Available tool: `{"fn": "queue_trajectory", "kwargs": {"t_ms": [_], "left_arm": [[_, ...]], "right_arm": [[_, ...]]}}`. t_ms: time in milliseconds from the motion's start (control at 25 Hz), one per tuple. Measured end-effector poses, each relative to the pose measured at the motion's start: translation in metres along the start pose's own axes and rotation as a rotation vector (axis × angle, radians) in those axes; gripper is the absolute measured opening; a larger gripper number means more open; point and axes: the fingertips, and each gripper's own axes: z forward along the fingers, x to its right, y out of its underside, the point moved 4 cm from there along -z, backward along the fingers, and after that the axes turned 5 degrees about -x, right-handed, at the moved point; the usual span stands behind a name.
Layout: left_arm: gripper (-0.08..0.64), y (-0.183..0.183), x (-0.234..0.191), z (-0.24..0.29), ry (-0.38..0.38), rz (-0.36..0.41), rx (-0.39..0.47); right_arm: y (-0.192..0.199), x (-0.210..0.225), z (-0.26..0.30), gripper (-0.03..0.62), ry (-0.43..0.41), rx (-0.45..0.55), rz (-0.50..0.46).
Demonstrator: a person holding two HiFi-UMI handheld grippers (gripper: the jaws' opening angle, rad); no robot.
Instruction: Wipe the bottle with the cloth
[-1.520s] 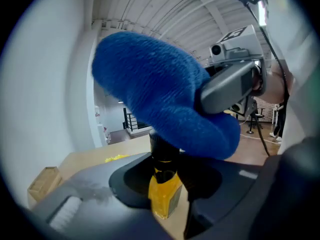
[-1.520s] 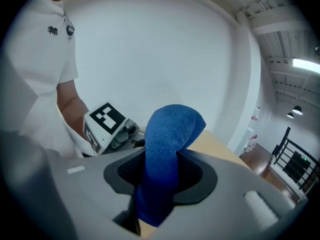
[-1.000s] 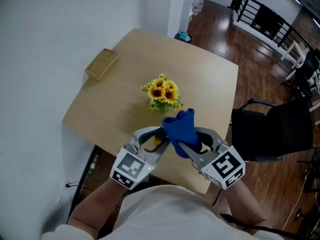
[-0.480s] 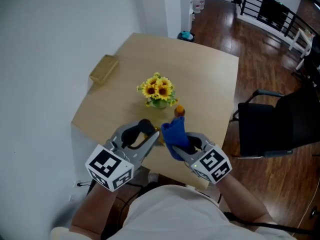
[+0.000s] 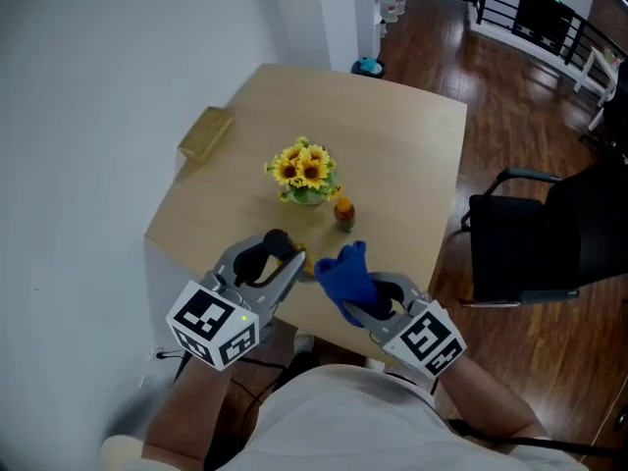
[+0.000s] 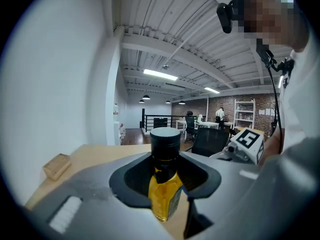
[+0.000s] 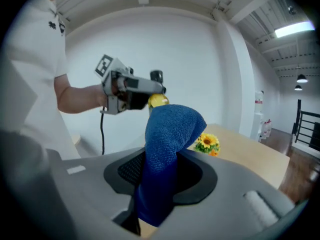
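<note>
My left gripper (image 5: 297,263) is shut on a small bottle (image 6: 165,194) of yellow liquid with a black cap (image 6: 165,139), held upright above the table's near edge. In the head view only a sliver of that bottle (image 5: 306,261) shows at the jaws. My right gripper (image 5: 358,300) is shut on a blue cloth (image 5: 343,271), which sticks up out of its jaws. The cloth (image 7: 170,134) hangs just to the right of the bottle (image 7: 157,100); I cannot tell whether they touch. The left gripper (image 7: 132,89) shows across from the right gripper (image 7: 160,184).
A pot of sunflowers (image 5: 304,170) stands mid-table on the wooden table (image 5: 392,135), with a small orange-topped bottle (image 5: 344,214) beside it. A wooden box (image 5: 206,132) lies at the left edge. A black chair (image 5: 549,234) stands to the right.
The cloth and the right gripper have dropped from over the bottle to lower and nearer me. The left gripper has swung out to the left with its bottle, then held still.
</note>
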Motion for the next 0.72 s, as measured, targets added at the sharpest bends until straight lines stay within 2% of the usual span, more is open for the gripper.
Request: {"fn": "queue_trajectory", "kwargs": {"t_ms": [160, 280, 600, 720], "left_arm": [[0.15, 0.005, 0.008, 0.006, -0.003, -0.012, -0.01], [0.15, 0.002, 0.013, 0.007, 0.009, -0.021, 0.003], [0.15, -0.016, 0.011, -0.009, 0.036, -0.017, 0.051], [0.15, -0.02, 0.003, -0.015, 0.042, -0.003, 0.056]], "right_arm": [[-0.03, -0.024, -0.013, 0.155, -0.035, 0.056, -0.107], [-0.021, -0.025, -0.002, 0.155, -0.043, 0.056, -0.094], [0.067, -0.015, 0.033, 0.155, -0.053, -0.174, -0.04], [0.071, 0.0, 0.027, 0.155, -0.016, -0.198, -0.006]]}}
